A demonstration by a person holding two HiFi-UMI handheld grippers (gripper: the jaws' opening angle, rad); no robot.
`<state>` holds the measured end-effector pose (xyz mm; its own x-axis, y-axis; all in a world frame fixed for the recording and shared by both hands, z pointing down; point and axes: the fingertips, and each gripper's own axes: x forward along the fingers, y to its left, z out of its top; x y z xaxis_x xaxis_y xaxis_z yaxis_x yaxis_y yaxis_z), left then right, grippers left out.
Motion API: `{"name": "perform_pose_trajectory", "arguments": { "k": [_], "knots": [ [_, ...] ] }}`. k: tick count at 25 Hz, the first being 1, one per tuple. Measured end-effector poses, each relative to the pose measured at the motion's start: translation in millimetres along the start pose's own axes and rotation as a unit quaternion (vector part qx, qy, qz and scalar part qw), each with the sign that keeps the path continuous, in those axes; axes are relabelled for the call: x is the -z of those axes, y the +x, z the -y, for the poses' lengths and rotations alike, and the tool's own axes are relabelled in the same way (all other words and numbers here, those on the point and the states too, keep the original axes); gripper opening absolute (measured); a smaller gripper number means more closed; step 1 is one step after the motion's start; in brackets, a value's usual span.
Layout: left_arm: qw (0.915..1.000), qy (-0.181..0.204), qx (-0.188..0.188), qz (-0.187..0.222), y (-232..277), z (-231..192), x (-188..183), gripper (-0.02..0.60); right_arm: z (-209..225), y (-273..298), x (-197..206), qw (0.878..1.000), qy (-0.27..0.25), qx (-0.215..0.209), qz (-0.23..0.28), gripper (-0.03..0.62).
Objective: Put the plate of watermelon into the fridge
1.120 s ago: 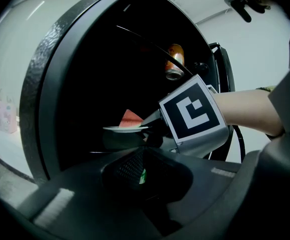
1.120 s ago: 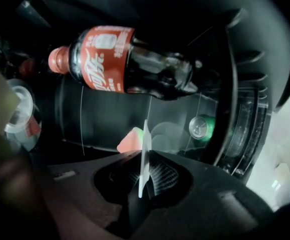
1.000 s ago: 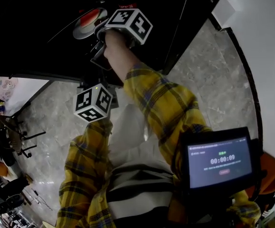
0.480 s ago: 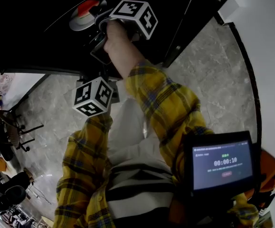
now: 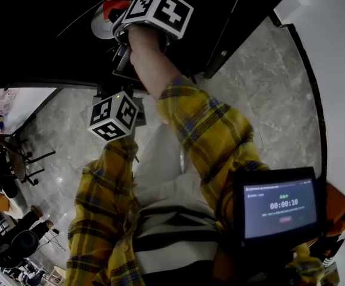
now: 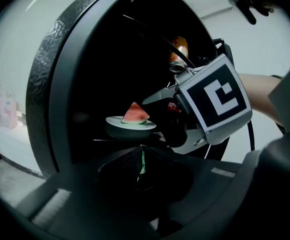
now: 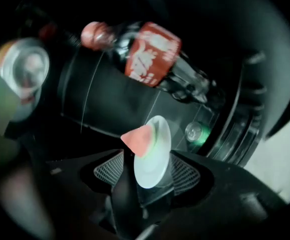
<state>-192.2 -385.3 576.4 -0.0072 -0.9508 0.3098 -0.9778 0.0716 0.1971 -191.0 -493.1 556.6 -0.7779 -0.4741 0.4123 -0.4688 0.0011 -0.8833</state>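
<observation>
A white plate (image 7: 154, 156) bearing a red watermelon wedge (image 7: 138, 138) sits inside the dark fridge (image 6: 54, 84). My right gripper (image 7: 147, 173) reaches in around it. Its jaws are opening, with the plate's edge between the mesh pads (image 7: 109, 170), which stand clear of it. From the left gripper view the plate (image 6: 130, 123) looks level, with the right gripper's marker cube (image 6: 214, 99) beside it. The head view shows that cube (image 5: 158, 9) over the plate (image 5: 102, 21). My left gripper (image 6: 142, 162) hangs back outside the fridge, jaws together and empty.
A cola bottle (image 7: 152, 51) and a drink can (image 7: 20, 68) lie on a shelf above the plate; a second can (image 6: 179, 54) shows in the left gripper view. A tablet with a timer (image 5: 281, 205) hangs at the person's chest. Grey marble floor (image 5: 267, 94) and chairs (image 5: 5, 165) lie below.
The right gripper and the plate have shifted upward in the head view, deeper into the fridge. The left gripper's cube has hardly moved.
</observation>
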Motion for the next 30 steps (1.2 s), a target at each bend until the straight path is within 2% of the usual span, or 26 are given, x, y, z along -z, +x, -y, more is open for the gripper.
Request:
{"name": "perform_pose_trajectory", "arguments": {
  "k": [3,7,13,21,25,30],
  "knots": [
    [1.0,0.0,0.001,-0.003,-1,-1,-3,0.002,-3,-3,0,0.999,-0.042,0.002,-0.001,0.273],
    [1.0,-0.002,0.002,-0.004,-3,-1,-3,0.002,-3,-7,1,0.998,-0.058,-0.016,0.004,0.273],
    [0.9998,-0.007,-0.003,-0.016,-10,2,-3,0.003,1,-20,4,0.999,-0.045,-0.021,0.017,0.273],
    [0.9996,-0.017,-0.006,-0.022,-27,21,-14,0.002,14,-50,16,1.0,-0.025,-0.009,0.008,0.272],
    [0.9995,-0.011,0.001,-0.031,-42,34,-24,0.002,3,-72,24,0.999,-0.042,-0.005,0.002,0.252],
    [0.9996,-0.012,0.003,-0.025,-58,44,-42,0.0,-7,-99,25,0.997,-0.073,0.005,-0.001,0.193]
  ]
}}
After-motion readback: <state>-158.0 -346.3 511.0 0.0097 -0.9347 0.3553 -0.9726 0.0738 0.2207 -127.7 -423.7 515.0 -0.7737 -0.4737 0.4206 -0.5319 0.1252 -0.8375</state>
